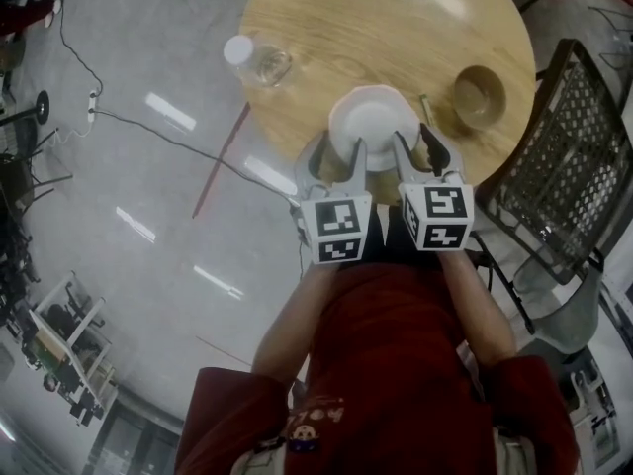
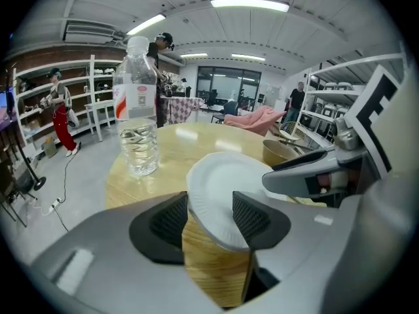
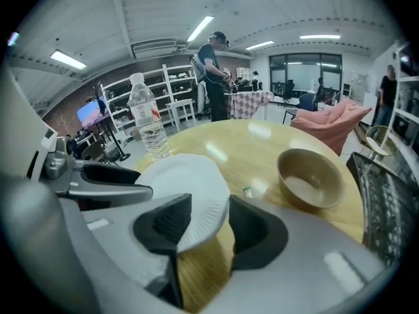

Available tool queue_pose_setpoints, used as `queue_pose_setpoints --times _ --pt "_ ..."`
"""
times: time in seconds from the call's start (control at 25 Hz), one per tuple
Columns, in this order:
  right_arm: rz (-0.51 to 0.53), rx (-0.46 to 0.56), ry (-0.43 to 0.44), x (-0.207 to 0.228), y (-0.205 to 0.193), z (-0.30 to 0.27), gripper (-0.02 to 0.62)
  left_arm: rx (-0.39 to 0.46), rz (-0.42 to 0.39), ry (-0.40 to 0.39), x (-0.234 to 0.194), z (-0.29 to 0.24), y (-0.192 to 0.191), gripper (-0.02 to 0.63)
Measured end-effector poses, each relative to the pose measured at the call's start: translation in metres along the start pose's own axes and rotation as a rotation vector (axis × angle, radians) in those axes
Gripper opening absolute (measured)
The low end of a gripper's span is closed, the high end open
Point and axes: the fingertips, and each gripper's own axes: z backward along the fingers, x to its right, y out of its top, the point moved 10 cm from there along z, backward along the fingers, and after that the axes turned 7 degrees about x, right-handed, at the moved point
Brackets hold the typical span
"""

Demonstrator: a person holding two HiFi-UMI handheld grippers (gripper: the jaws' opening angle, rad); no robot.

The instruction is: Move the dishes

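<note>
Both your tools meet at the white paper plate [image 1: 374,125], which lies at the near edge of the round wooden table [image 1: 336,18]. Your left gripper [image 1: 337,158] has its jaws spread, with the plate's left rim in the gap. Your right gripper [image 1: 422,154] is spread the same way round the plate's right rim. Right of the plate, clear of it, stands a tan bowl [image 1: 480,95]. Left of the plate and farther off, a clear water bottle [image 1: 255,59] stands near the table's rim. Beyond the plate lies bare wood. Farther right of the plate, off the table, a black mesh chair [image 1: 564,166] crowds the edge.
</note>
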Motion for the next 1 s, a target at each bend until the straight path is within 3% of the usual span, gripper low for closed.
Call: queue_pose_setpoints --times 0.44,1.0 --pt "-0.072 0.066 -0.079 0.031 -0.003 0.033 0.181 0.028 -0.072 -0.076 0.037 -0.007 0.023 0.227" --pt "-0.200 0.135 -0.257 0.097 -0.037 0.101 0.181 0.031 -0.227 -0.272 0.129 -0.023 0.032 0.227"
